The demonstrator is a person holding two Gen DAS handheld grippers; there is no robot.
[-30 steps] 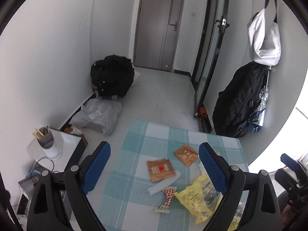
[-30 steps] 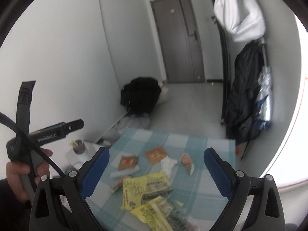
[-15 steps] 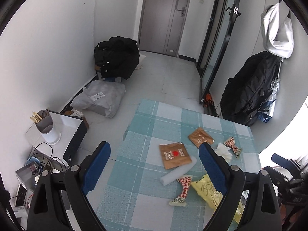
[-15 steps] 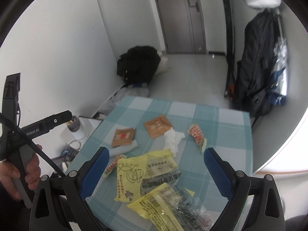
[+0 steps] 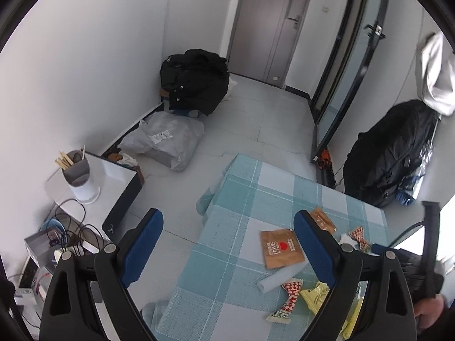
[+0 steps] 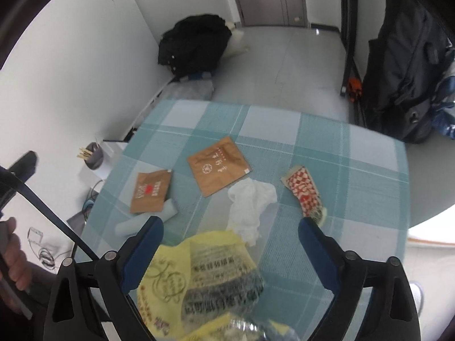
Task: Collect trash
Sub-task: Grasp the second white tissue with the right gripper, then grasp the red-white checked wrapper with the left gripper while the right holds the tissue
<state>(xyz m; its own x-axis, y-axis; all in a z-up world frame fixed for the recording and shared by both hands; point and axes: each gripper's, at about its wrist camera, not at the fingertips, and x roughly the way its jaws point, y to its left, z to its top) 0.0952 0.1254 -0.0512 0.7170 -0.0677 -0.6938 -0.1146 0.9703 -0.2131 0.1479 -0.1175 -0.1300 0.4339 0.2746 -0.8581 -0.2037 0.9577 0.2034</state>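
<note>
Trash lies on a table with a teal checked cloth [image 6: 355, 170]: two brown packets [image 6: 219, 164] [image 6: 150, 190], a crumpled white tissue [image 6: 250, 204], a red checked wrapper [image 6: 304, 193], a white tube [image 6: 148, 221] and a yellow plastic bag [image 6: 199, 270]. My right gripper [image 6: 230, 226] hangs low over the tissue and the bag. Its jaws are closing, and its pads touch nothing. My left gripper [image 5: 227, 221] stands open over the table's left edge, left of the heart packet [image 5: 280, 248], a second red checked wrapper [image 5: 290, 292] and the yellow bag [image 5: 315, 295].
A white side table [image 5: 113, 176] with a cup of chopsticks [image 5: 78, 176] and cables stands left of the table. A black bag [image 5: 196, 82] and a grey parcel [image 5: 165, 142] lie on the floor. A black backpack [image 5: 389, 153] leans at the right wall.
The right gripper has dropped and tilted down toward the trash, which now fills its view. The left gripper has sunk a little, and the table now sits further right in its view.
</note>
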